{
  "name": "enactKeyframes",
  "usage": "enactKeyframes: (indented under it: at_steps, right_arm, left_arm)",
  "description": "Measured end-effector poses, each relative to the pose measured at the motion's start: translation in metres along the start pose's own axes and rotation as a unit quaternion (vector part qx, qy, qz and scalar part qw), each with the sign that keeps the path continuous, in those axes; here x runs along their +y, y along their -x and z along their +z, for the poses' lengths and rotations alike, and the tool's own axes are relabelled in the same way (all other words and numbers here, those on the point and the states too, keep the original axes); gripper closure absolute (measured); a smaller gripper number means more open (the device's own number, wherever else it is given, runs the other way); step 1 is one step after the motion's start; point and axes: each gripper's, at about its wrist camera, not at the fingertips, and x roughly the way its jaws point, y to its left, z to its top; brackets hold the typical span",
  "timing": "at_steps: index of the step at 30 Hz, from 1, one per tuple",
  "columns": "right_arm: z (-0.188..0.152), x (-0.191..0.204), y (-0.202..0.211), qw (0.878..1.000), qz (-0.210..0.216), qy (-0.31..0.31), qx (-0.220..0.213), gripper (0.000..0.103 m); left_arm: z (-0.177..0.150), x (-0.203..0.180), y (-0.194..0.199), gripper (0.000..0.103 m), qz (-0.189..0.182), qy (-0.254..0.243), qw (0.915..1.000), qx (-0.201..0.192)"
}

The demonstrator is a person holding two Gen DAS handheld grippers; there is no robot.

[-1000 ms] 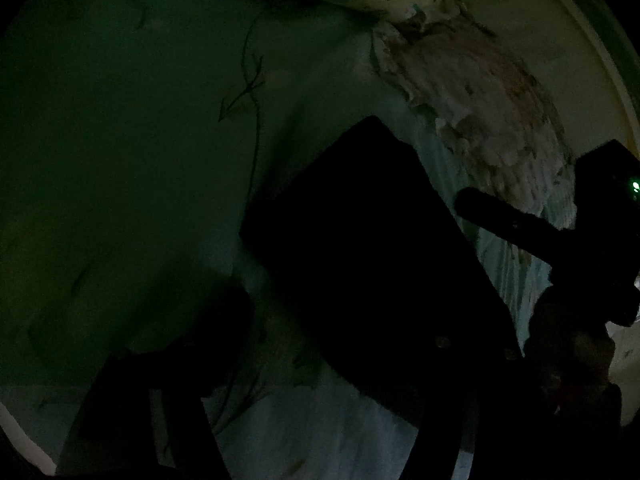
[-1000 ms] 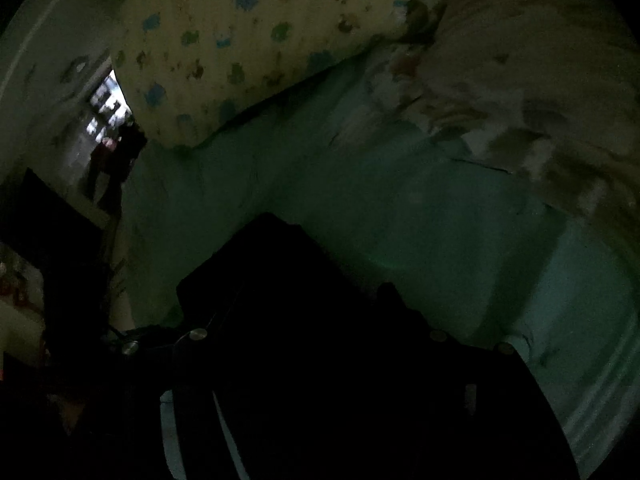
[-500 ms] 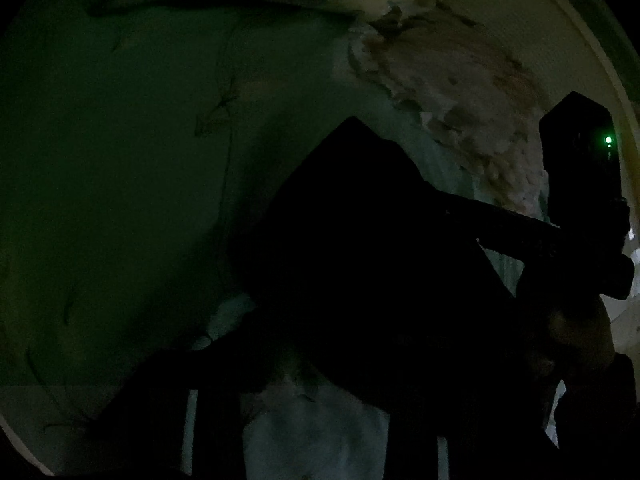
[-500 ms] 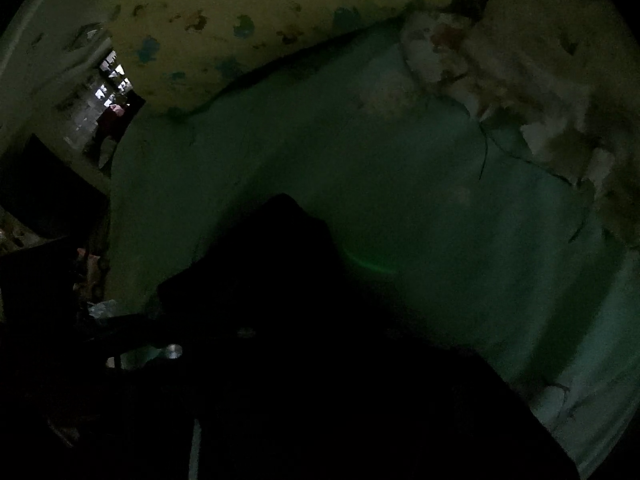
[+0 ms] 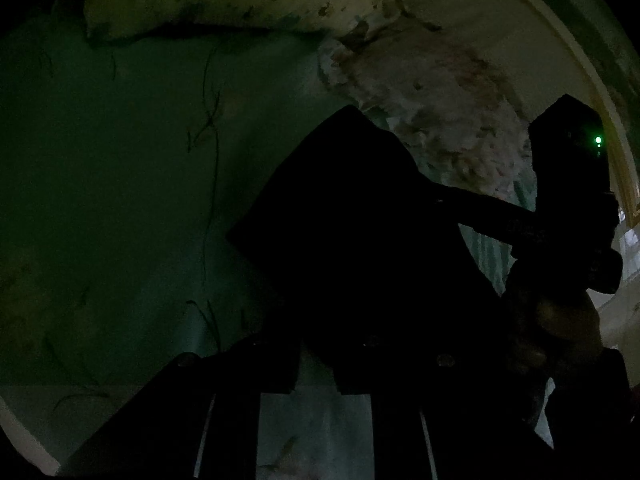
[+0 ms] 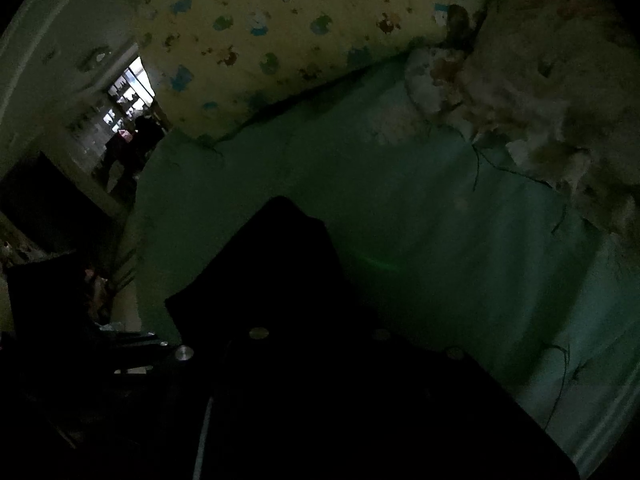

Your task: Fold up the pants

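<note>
A very dark scene on a bed covered with a pale green sheet [image 5: 120,200]. A pair of black pants [image 5: 352,240] lies on the sheet, seen only as a flat dark shape with one corner pointing toward the head of the bed. At the head of the bed rests a yellow pillow [image 6: 300,32] printed with small blue and green figures, and beside it a crumpled, pale patterned blanket [image 6: 540,100]. In the left wrist view, the left gripper [image 5: 316,376] fills the bottom edge; its jaws have just been closing and now stand narrow, with a slim gap left between them. The near edge of the pants sits right at the tips, but the darkness hides whether cloth is pinched. In the same view the right gripper [image 5: 436,196] reaches in from the right, its fingers meeting the far side edge of the pants, with a small green light glowing on its body and a hand [image 5: 556,320] behind it. In the right wrist view, the right gripper's jaws have also just been closing and appear nearly together, merging with the black fabric, so a grip cannot be confirmed. A lit doorway [image 6: 124,108] shows at the far left.
</note>
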Motion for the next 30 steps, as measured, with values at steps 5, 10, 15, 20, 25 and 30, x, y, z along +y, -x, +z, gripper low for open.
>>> enactKeyframes:
  at_steps: [5, 10, 15, 20, 25, 30]
  right_arm:
    - [-0.008, -0.003, 0.025, 1.0, 0.008, -0.006, -0.024, 0.086]
    - [-0.017, -0.005, 0.064, 0.998, 0.015, -0.019, -0.064, 0.087]
    - [-0.037, -0.015, 0.11, 0.994, 0.013, -0.039, -0.105, 0.087]
    - [-0.063, -0.026, 0.149, 0.989, 0.004, -0.062, -0.135, 0.088]
    - [-0.094, -0.041, 0.187, 0.982, -0.003, -0.093, -0.167, 0.091]
    - [-0.129, -0.056, 0.211, 0.975, -0.014, -0.12, -0.187, 0.094]
  left_arm:
    - [-0.002, -0.012, 0.014, 0.092, -0.012, -0.014, 0.9997, -0.015]
    - [-0.001, -0.044, 0.034, 0.092, -0.032, -0.046, 0.9978, -0.035]
    - [-0.008, -0.087, 0.051, 0.092, -0.056, -0.088, 0.9934, -0.049]
    - [-0.022, -0.135, 0.057, 0.092, -0.077, -0.132, 0.9871, -0.048]
    - [-0.041, -0.178, 0.052, 0.092, -0.09, -0.175, 0.9796, -0.042]
    - [-0.065, -0.215, 0.041, 0.092, -0.102, -0.211, 0.9718, -0.025]
